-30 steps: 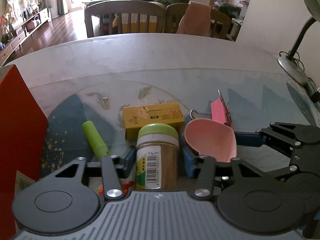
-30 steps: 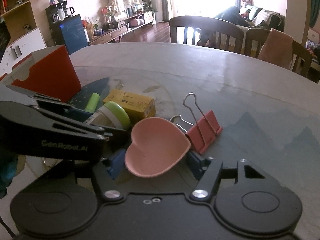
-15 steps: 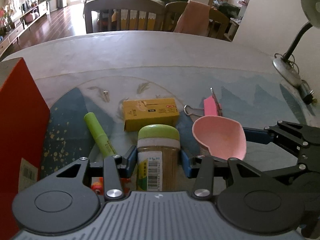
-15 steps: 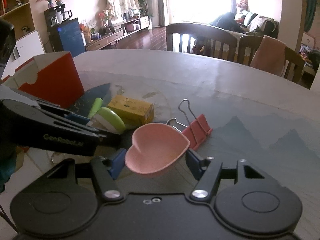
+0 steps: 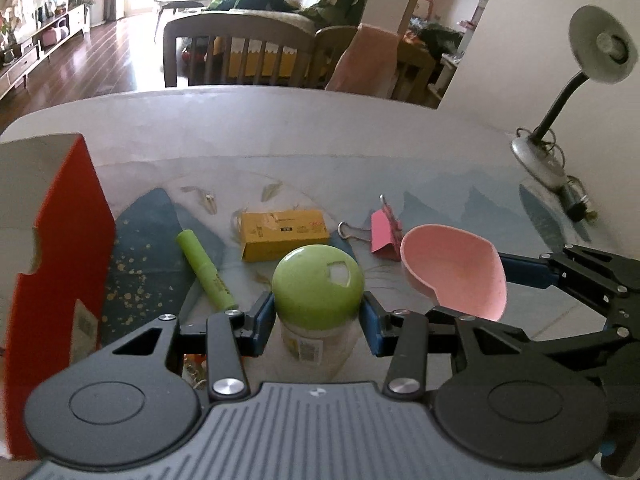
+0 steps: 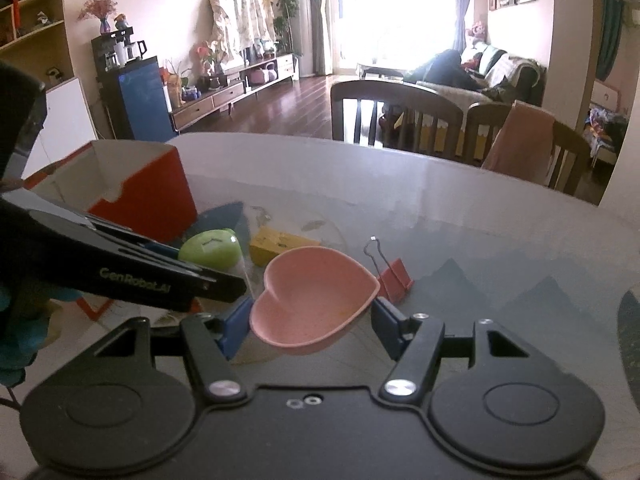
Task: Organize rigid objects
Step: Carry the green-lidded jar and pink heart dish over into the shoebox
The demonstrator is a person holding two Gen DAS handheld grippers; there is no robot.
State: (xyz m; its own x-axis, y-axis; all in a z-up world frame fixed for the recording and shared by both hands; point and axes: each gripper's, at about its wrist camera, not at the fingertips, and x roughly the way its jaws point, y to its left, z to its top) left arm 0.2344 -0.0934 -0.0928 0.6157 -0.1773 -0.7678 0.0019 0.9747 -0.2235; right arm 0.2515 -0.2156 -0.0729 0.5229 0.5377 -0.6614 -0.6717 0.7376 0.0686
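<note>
My left gripper is shut on a clear jar with a green lid, held up off the table. In the right wrist view that jar's green lid shows at the left beside the left gripper's black arm. My right gripper is shut on a pink heart-shaped dish, also lifted; the same dish appears to the right in the left wrist view. On the table lie a yellow box, a green marker and a pink binder clip.
An open red cardboard box stands at the left; it is also in the right wrist view. A desk lamp sits at the table's right edge. Wooden chairs line the far side of the round table.
Both grippers have risen with their loads. The jar and the pink dish have come up off the table, and the jar's lid top now faces the left camera.
</note>
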